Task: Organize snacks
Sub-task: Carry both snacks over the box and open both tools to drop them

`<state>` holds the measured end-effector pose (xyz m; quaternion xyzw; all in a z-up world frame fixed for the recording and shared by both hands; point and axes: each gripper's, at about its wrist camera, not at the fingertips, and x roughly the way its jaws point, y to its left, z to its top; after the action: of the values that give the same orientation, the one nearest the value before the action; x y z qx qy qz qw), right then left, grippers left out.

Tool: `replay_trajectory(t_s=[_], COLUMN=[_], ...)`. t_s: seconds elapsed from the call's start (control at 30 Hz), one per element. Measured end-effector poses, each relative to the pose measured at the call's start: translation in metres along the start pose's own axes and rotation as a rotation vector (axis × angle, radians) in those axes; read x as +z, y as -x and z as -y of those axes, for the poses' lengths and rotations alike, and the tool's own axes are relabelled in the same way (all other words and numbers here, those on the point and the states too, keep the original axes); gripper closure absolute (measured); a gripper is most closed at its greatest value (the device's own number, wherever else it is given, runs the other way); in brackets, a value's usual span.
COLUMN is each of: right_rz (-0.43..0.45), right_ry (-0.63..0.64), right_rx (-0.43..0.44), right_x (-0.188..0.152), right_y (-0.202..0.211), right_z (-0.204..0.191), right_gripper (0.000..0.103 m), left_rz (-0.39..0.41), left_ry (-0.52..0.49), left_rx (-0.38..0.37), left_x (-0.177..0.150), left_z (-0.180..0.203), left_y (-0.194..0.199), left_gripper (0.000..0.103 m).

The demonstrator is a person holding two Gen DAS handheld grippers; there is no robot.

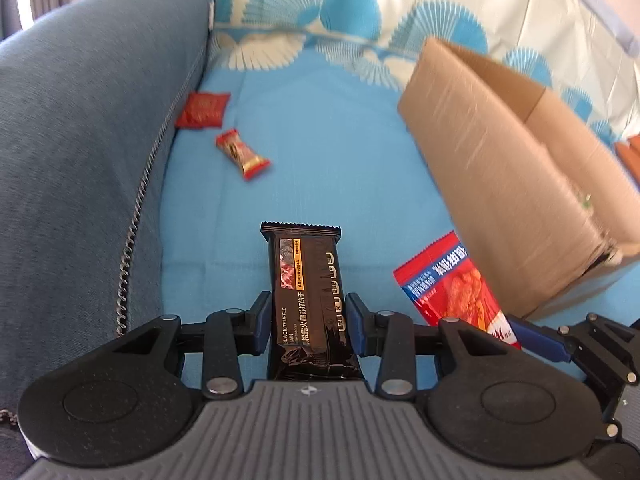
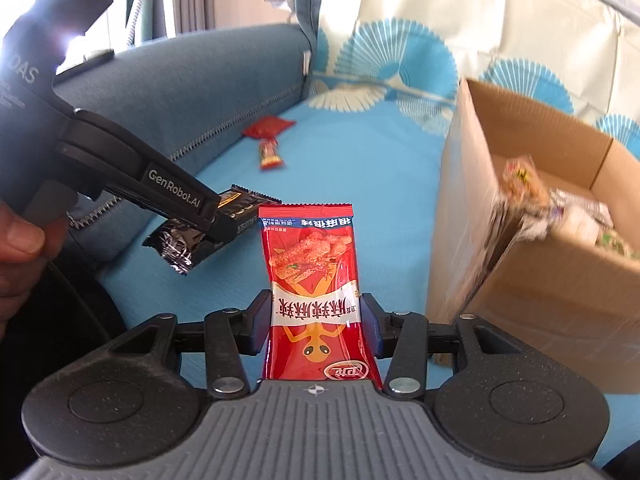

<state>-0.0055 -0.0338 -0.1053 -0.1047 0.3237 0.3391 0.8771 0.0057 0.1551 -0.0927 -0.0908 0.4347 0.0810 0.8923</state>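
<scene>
Left wrist view, left gripper (image 1: 307,322) clamped partway on black cracker bar (image 1: 307,300), held above blue sofa cover (image 1: 320,160), right gripper (image 2: 315,322) likewise closed on red snack packet (image 2: 314,280), cardboard box (image 2: 560,292) just beside, two small red sweets (image 1: 224,132) lying near armrest (image 1: 80,140).

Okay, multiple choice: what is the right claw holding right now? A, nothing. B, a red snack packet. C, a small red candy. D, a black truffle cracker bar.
B: the right claw is clamped on the red snack packet; the left claw grips the black bar.
</scene>
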Motion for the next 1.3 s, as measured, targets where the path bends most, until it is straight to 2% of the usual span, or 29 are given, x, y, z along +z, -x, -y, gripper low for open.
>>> replay_trajectory(t_s=[0.3,0.47,0.63,0.83,0.93,1.07,1.13,1.3], right_rz=[0.098,0.167,0.245,0.328,0.332,0.272,0.276,0.306], right_ry=[-0.049,-0.063,-0.052,-0.035,-0.095,-0.257,-0.324,-0.361], right_rx=[0.001,-0.005,0.001,-0.02,-0.044,-0.078,-0.069,-0.076], right_x=[0.018,0.031,0.063,0.091,0.086,0.072,0.071,0.067], right_y=[0.032,0.056,0.078,0.08,0.071,0.059,0.059,0.057], right_z=[0.01,0.023,0.044,0.082,0.105,0.13,0.141,0.156], right_gripper=[0.055,0.055,0.055,0.055,0.055,0.055,0.055,0.055], left_rz=[0.157,0.18,0.205,0.211,0.208,0.205,0.213,0.223], left_ry=[0.075,0.086,0.096,0.082,0.059,0.018,-0.003,-0.023], left_rx=[-0.031,-0.042,-0.046,-0.029,-0.017,0.026,0.053,0.114], left_x=[0.0,0.001,0.0,-0.001,-0.001,-0.001,-0.001,-0.002], left_z=[-0.01,-0.01,-0.009,-0.008,-0.004,0.005,0.011,0.02], left_y=[0.026,0.033,0.039,0.04,0.038,0.035,0.035,0.038], left_gripper=[0.061,0.061,0.06,0.06,0.06,0.06,0.06,0.06])
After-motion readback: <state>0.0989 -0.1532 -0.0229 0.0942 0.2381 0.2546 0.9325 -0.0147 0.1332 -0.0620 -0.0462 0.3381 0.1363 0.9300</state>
